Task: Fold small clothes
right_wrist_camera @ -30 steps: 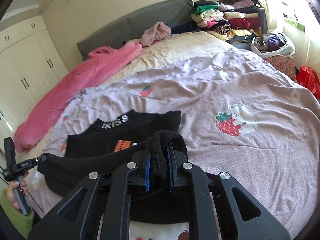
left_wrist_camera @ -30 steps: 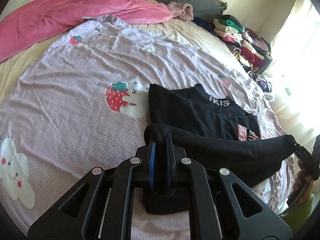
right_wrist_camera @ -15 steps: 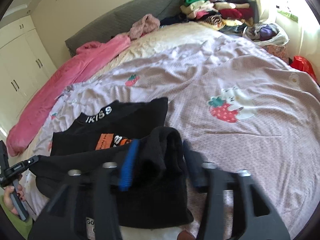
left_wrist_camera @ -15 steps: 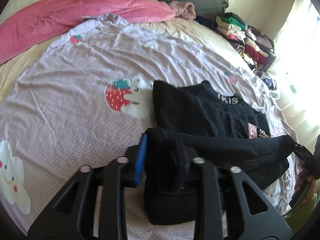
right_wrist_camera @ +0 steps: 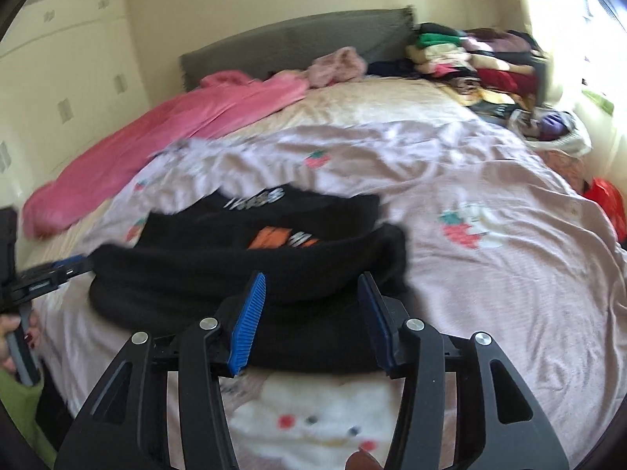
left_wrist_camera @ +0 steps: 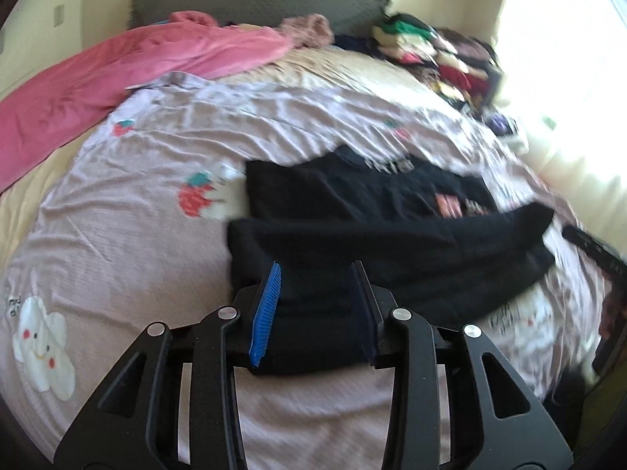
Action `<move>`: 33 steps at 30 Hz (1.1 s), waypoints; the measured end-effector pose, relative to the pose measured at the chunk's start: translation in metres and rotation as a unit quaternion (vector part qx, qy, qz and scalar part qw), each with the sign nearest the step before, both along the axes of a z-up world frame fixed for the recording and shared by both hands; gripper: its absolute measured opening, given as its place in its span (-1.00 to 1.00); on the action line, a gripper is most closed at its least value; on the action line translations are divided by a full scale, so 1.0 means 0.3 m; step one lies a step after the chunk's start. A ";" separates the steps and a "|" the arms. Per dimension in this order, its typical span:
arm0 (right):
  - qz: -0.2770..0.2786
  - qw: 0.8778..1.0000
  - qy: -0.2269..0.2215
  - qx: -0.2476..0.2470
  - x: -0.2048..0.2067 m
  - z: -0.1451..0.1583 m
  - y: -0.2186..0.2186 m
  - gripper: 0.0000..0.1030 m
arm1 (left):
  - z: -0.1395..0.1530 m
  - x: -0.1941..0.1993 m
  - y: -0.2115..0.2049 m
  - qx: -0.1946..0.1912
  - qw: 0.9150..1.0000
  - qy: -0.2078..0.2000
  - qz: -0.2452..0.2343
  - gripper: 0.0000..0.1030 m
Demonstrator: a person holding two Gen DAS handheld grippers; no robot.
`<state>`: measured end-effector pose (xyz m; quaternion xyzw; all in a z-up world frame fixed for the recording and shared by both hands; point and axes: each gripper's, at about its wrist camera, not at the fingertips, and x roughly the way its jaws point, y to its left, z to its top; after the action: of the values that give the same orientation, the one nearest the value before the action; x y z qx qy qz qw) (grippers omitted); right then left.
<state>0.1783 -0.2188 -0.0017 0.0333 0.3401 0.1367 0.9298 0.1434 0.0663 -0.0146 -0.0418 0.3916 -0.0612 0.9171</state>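
1. the left gripper [left_wrist_camera: 315, 305] sits low over the near edge of the bed, its jaws spread wide with the black garment [left_wrist_camera: 392, 235] lying between them, not pinched.
2. the right gripper [right_wrist_camera: 311, 317] is posed the same way at the garment's other end, jaws parted and holding nothing.
3. each gripper has black angular arms with silver bolts and ribbed blue pads [right_wrist_camera: 247, 325] on the fingers.
4. the black garment is soft and matte, its lower part folded up into a thick rolled band across the front; white letters at the collar and an orange patch [right_wrist_camera: 274, 237] show above the band.
5. it lies on a wrinkled lilac bedsheet [left_wrist_camera: 117, 235] printed with strawberries and white bears.
6. a pink blanket [left_wrist_camera: 117, 66] stretches along the far side, and a pile of folded clothes [right_wrist_camera: 470, 58] sits by the grey headboard [right_wrist_camera: 294, 39].
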 end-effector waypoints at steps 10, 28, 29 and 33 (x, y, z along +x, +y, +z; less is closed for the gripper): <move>0.050 0.997 0.045 -0.045 -0.009 -0.121 0.163 -0.14 | -0.130 -0.040 -0.176 0.052 0.997 0.026 -0.051 -0.45; 0.042 0.991 0.073 -0.106 0.122 -0.238 0.222 -0.16 | -0.174 0.070 -0.216 0.090 0.995 0.016 -0.043 -0.42; 0.041 0.991 0.074 -0.105 0.134 -0.235 0.222 -0.16 | -0.170 0.081 -0.213 0.087 0.995 0.015 -0.043 -0.42; 0.037 0.991 0.068 -0.105 0.185 -0.212 0.228 -0.16 | -0.161 0.128 -0.209 0.083 0.996 0.016 -0.042 -0.39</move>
<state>0.2338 -0.1504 -0.0653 -0.0675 0.4164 0.1317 0.8971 0.1817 0.0035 -0.0628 0.0503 0.4110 -0.0662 0.9079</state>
